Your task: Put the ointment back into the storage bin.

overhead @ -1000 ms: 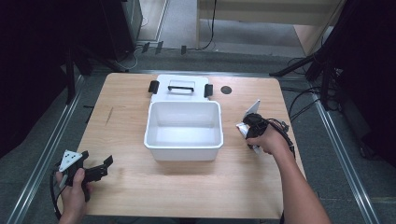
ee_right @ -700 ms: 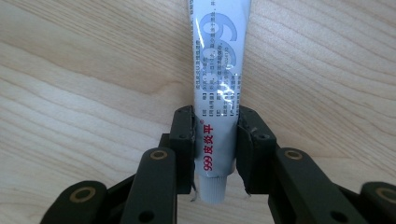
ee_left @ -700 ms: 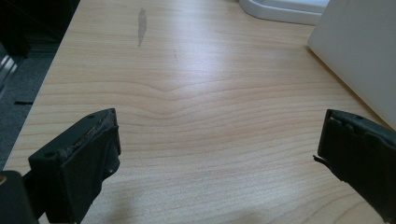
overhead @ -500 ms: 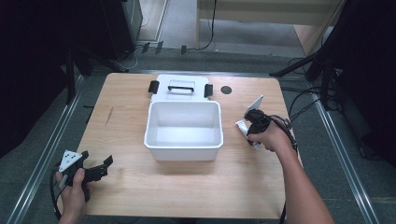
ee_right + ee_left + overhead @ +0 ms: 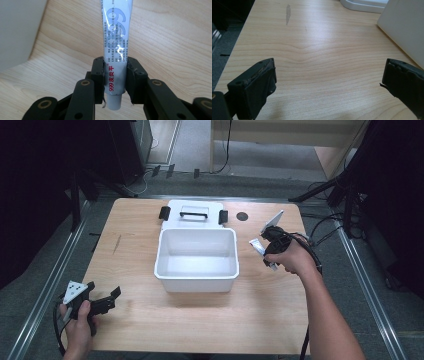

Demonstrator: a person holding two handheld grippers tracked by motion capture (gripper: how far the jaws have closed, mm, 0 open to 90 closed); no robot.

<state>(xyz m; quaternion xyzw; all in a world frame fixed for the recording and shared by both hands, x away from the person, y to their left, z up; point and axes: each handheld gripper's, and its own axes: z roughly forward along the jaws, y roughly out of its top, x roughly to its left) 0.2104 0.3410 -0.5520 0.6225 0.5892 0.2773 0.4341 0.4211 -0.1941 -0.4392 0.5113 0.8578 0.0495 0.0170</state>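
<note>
Left gripper (image 5: 328, 82): two black jaws rise from bottom edge, set wide apart, nothing between them. Pad facings worn, edges frayed. Below: light wood-grain surface (image 5: 317, 50), bare between jaws. Dark smudge (image 5: 288, 11) on surface near top. White bin wall (image 5: 407, 27) at right edge. White lid (image 5: 364, 4) at top.

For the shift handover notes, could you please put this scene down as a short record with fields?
Held item: white ointment tube with red print, cap end toward the camera
Right gripper: shut on the tube, right of the bin
Left gripper: open, nothing between the jaws, near table corner
White bin: mid-table, looks empty
Lid: flat behind the bin, black handle
Table: light wood
</note>
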